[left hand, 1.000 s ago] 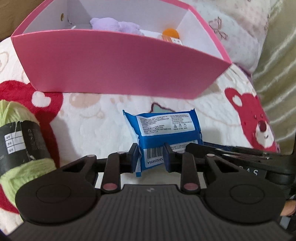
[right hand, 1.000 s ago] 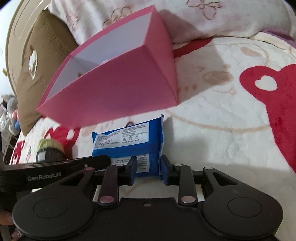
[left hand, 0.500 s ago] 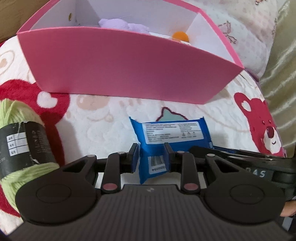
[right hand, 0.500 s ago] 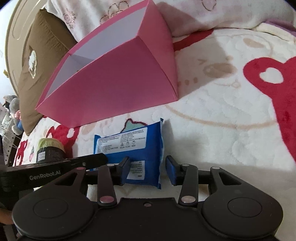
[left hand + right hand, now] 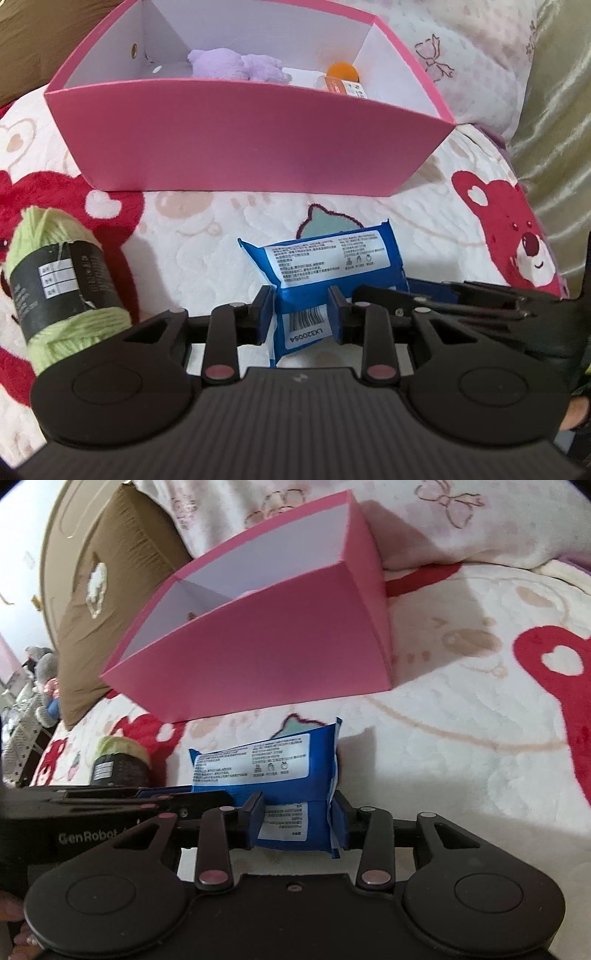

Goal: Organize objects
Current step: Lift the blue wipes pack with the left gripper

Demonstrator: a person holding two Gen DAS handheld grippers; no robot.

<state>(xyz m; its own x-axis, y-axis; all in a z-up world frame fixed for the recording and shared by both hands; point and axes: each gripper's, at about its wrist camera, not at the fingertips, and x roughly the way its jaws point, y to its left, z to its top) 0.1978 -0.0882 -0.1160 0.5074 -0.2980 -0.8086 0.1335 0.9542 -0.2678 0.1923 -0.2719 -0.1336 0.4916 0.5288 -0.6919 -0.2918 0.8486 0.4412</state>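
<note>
1. Blue wipes packet (image 5: 325, 266), white printed label uppermost: held off the blanket (image 5: 207, 236) in front of the pink box (image 5: 251, 140), gripped at both ends.
2. Left gripper (image 5: 301, 314): fingers closed on the barcode end of the packet, pads pressing its sides.
3. Right gripper (image 5: 301, 821): fingers closed on the opposite, sealed end of the same packet (image 5: 273, 768); its body crosses the lower right of the left wrist view.
4. Pink box, open top, white interior: stands on the blanket just beyond the packet. Contents visible: a purple plush toy (image 5: 236, 64), and an orange-capped bottle (image 5: 341, 75) in the right corner.
5. Green yarn skein (image 5: 62, 277) with black paper band: lies on the blanket to the left of the left gripper, apart from the packet.
6. Blanket: cream fleece with red bear and heart motifs.
7. Brown pillow (image 5: 110, 590): behind the box, at its left end.
</note>
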